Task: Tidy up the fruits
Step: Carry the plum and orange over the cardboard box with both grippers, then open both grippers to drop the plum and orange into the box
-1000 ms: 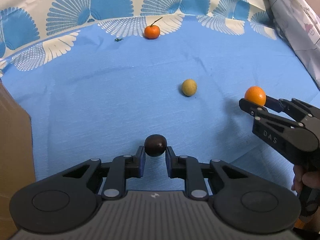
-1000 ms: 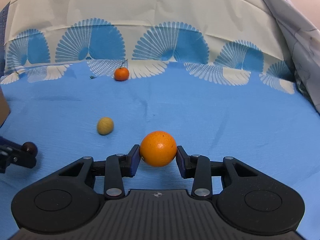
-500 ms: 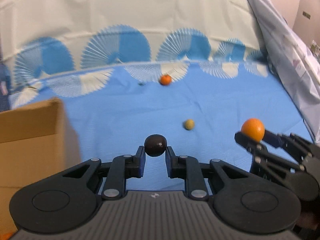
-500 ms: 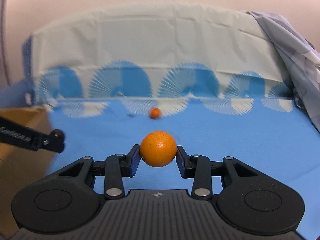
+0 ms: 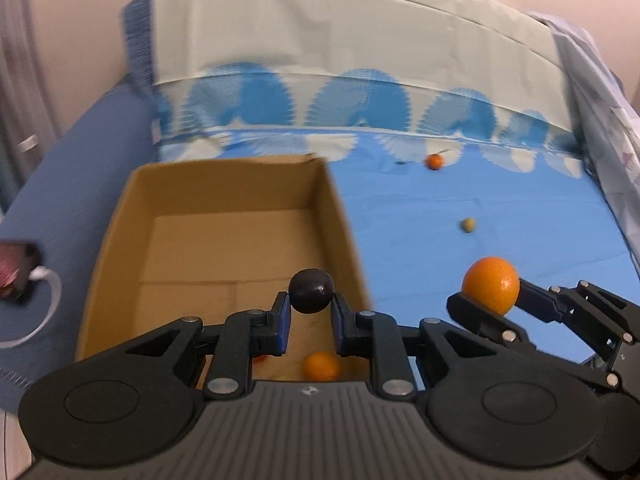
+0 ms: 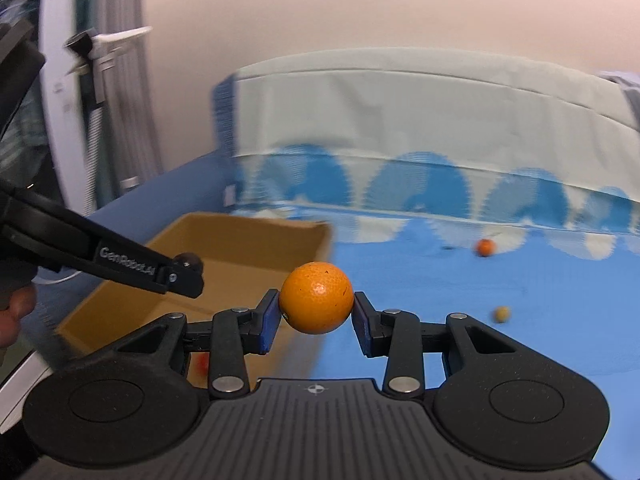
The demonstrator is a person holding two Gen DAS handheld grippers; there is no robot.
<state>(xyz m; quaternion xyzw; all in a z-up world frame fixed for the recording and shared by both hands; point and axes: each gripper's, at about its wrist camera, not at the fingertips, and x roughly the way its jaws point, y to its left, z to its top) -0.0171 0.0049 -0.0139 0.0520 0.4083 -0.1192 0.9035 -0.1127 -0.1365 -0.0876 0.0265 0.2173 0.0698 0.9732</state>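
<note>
Left gripper [image 5: 311,322]: closed on dark fruit [image 5: 311,290], held over cardboard box [image 5: 224,248] at frame centre, presumably for dropping.
Right gripper [image 6: 315,322]: clamped on orange [image 6: 316,298], held beside the box rim, lower centre.

Only one readable text is found: "GenRobot.AI", printed in light letters along the side of the black finger [image 6: 120,266] of the left gripper [image 6: 188,270], seen at the left of the right wrist view. A small round crosshair mark is moulded on the near centre of each gripper body, on the left gripper's body [image 5: 308,391] and on the right gripper's body [image 6: 315,389]; no letters are attached to it. No text can be read on the cardboard box [image 5: 224,184] or on the blue cloth [image 5: 480,208].
</note>
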